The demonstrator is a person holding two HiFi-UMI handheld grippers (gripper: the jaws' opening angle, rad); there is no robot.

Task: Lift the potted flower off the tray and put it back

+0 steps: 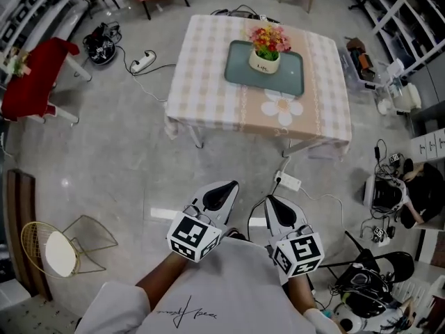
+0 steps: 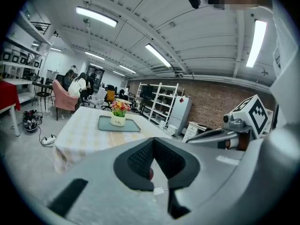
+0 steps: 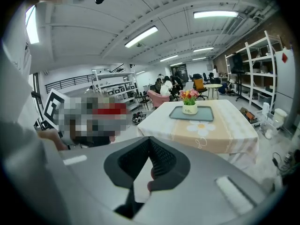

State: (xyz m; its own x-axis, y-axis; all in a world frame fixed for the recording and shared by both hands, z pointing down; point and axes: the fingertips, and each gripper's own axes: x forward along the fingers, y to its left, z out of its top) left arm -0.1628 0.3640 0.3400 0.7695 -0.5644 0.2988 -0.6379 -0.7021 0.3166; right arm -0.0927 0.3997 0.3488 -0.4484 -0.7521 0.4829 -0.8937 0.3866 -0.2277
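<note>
A: So, hand pose?
B: Both hands are low, close to the torso, side by side. The left grey two-jaw gripper (image 1: 224, 191) and the right grey two-jaw gripper (image 1: 275, 204) point forward and slightly down toward the table, well apart from it.
A: Jaws?
B: Both pairs are pressed together. The black ribbed pads meet in a V with nothing between them.
A: Flower?
B: The round white glazed pot of red, yellow and pink flowers (image 1: 265, 53) stands upright on the grey-green rectangular tray with rounded corners (image 1: 295, 82), toward its far edge. The tray lies on the square table under a pale checked cloth (image 1: 201, 82), which has a beige centre band and a white daisy print just beside the tray's near edge.
A: Floor?
B: The glossy grey floor (image 1: 104, 158) has cables and a white power strip (image 1: 142, 62) near the table.
</note>
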